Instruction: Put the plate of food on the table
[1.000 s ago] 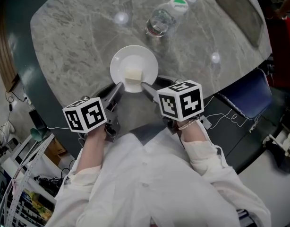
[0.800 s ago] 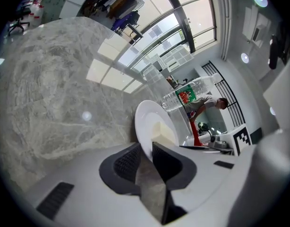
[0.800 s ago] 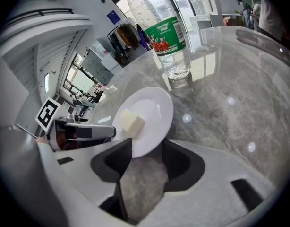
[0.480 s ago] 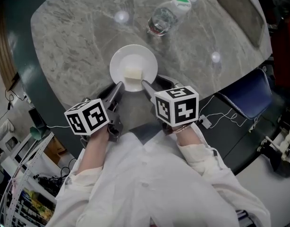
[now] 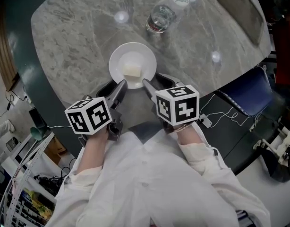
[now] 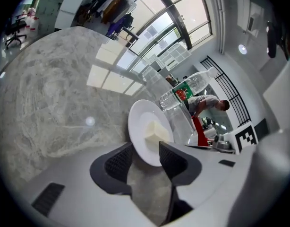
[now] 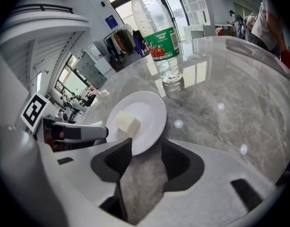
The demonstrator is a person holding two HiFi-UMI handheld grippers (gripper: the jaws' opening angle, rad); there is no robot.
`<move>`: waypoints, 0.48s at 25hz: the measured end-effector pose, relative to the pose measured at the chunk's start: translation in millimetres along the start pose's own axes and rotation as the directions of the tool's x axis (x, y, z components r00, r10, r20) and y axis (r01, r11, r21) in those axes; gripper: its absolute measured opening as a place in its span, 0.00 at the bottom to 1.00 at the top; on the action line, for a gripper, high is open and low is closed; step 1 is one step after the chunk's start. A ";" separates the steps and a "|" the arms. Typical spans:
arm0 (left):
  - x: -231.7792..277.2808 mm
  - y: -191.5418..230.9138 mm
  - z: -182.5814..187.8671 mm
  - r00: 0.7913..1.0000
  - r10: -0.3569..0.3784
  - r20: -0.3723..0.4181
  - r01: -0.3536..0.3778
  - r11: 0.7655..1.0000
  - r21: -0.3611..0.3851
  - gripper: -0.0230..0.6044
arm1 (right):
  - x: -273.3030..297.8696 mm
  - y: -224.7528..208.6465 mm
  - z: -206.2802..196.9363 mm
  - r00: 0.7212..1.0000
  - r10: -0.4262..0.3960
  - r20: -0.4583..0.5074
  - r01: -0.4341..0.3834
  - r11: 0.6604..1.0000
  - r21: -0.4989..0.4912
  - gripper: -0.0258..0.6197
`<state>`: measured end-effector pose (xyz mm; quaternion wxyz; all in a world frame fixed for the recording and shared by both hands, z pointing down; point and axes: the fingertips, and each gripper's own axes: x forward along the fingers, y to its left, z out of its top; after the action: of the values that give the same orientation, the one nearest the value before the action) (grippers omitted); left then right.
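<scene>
A white plate (image 5: pixel 132 60) with a pale cube of food (image 5: pixel 132 71) lies flat on the grey marble table (image 5: pixel 74 41), near its front edge. My left gripper (image 5: pixel 113 86) is at the plate's near-left rim. Its jaws have just been opening, and the rim of the plate (image 6: pixel 145 126) lies between them with the pads off it. My right gripper (image 5: pixel 157 82) is at the near-right rim, open wide. The edge of the plate (image 7: pixel 145 117) reaches in between its pads without being pressed.
A clear water bottle (image 5: pixel 165 14) with a green label stands upright just beyond the plate and also shows as the bottle (image 7: pixel 159 32). A dark flat tray (image 5: pixel 239 11) lies at the table's far right. A blue seat (image 5: pixel 246 93) and cables are off the table's right edge.
The left gripper's jaws have spread apart off the plate's rim. The right gripper has tipped a little. The plate stays on the table in about the same spot.
</scene>
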<state>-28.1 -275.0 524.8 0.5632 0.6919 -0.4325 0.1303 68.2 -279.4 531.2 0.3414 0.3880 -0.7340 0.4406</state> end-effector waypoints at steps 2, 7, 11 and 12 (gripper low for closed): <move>1.2 -5.4 0.0 1.000 -0.009 -0.009 0.009 1.000 0.006 0.39 | -2.6 -2.6 0.1 1.000 -0.006 0.014 0.006 1.000 0.007 0.30; -3.8 -4.7 -0.9 1.000 0.013 -0.011 -0.013 1.000 0.026 0.43 | -11.2 -3.3 4.3 0.998 -0.004 0.061 0.002 1.000 0.025 0.30; -15.4 -3.6 7.9 1.000 0.009 0.024 -0.010 0.999 0.041 0.43 | -20.2 1.3 5.0 0.995 0.026 0.099 -0.031 0.999 0.045 0.29; -18.7 -4.2 11.2 0.999 0.003 0.038 -0.004 0.999 0.043 0.43 | -23.0 3.5 5.1 0.993 0.033 0.110 -0.038 0.998 0.040 0.29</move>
<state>-39.4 -276.6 505.8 0.5397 0.7054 -0.4415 0.1273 75.0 -276.8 508.6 0.2848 0.4055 -0.7488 0.4402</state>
